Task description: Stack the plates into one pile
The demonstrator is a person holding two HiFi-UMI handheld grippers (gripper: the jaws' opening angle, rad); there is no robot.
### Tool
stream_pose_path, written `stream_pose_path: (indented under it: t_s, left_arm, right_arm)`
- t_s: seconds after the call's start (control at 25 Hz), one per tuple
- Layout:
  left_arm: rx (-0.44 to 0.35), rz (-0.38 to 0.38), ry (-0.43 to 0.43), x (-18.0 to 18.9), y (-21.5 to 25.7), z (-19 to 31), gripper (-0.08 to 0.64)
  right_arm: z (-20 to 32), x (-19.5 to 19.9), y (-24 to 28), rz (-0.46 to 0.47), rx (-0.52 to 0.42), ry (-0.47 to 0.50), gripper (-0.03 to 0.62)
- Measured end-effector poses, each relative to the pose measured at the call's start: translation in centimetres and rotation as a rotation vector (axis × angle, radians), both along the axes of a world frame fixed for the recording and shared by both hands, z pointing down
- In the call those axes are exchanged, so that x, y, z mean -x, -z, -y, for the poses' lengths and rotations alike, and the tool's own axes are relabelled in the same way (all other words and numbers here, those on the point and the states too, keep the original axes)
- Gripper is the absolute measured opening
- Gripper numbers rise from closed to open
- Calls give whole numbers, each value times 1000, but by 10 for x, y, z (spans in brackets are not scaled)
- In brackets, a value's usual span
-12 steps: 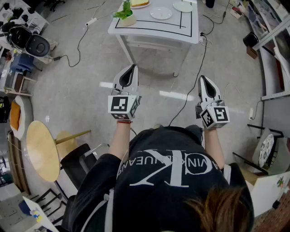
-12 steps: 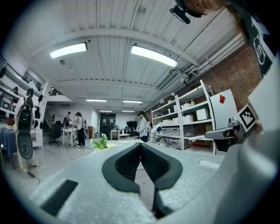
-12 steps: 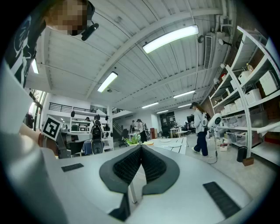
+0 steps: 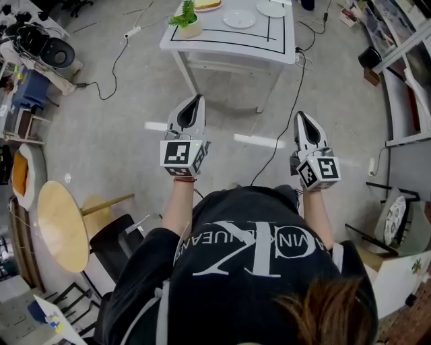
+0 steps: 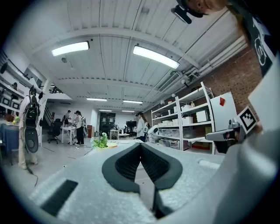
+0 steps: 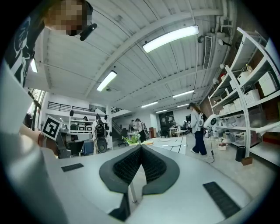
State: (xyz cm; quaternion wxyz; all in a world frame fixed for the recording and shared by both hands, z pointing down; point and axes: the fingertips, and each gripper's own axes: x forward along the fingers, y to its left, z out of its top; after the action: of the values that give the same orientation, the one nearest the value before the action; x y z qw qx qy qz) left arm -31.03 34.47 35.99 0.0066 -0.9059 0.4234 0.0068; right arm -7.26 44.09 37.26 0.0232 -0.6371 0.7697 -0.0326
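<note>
The left gripper point(image 5: 140, 145) has its two dark ribbed jaws pressed together at the tips with nothing between them, and the right gripper point(image 6: 141, 147) is closed and empty in the same way. In the head view both are held out level in front of the person. The left gripper point(image 4: 198, 100) is just left of centre and the right gripper point(image 4: 300, 116) is right of centre, well apart from it. Each has its marker cube toward the wearer and a bare forearm behind it. The person's black shirt point(image 4: 249, 256) with white lettering fills the lower middle of the frame. Beneath the grippers is grey floor, crossed by a black cable point(image 4: 286, 128) that climbs toward the white table point(image 4: 229, 46) at the top centre. The plates point(image 4: 239, 19) are on that table, far from both grippers and not piled. One white plate sits mid-tabletop and a second plate point(image 4: 272, 10) lies toward the upper right corner. What looks like a third plate point(image 4: 207, 5) is cut by the top edge and carries something yellowish. A small potted plant point(image 4: 186, 19) stands at the table's left end, and it shows again in the left gripper view point(image 5: 101, 141), just above the jaws and left of centre. At the lower left of the head view stand a round wooden table point(image 4: 62, 226) and a black chair point(image 4: 118, 237). In the right gripper view, shelves point(image 6: 253, 96) line the right side, with a standing person point(image 6: 197, 131) beside them.
</note>
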Motion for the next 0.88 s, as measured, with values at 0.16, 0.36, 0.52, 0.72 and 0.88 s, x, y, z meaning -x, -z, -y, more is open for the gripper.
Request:
stream_pose_path:
  t_s: [0.16,0.36,0.52,0.72,0.88]
  left_arm:
    - [6,-2,-3,2,-3,-3,8]
    - [15,-21,-5,10,-2,-1,8]
    - [45,-38,-10,5,-6,-2,45]
    - [70,-12,-35,5,-12,-7,123]
    - [108,-21,-9,15,-25,7,120]
  right_arm:
    - [0,4,-1,-3,2,0,-2]
    - [3,8,5,-16,-5,-5,-2]
    - [2,-3,12,-18,1,-22,25]
    - [7,-12,9,43,22,-45,92]
    - [26,-7,0,48,42,-21,100]
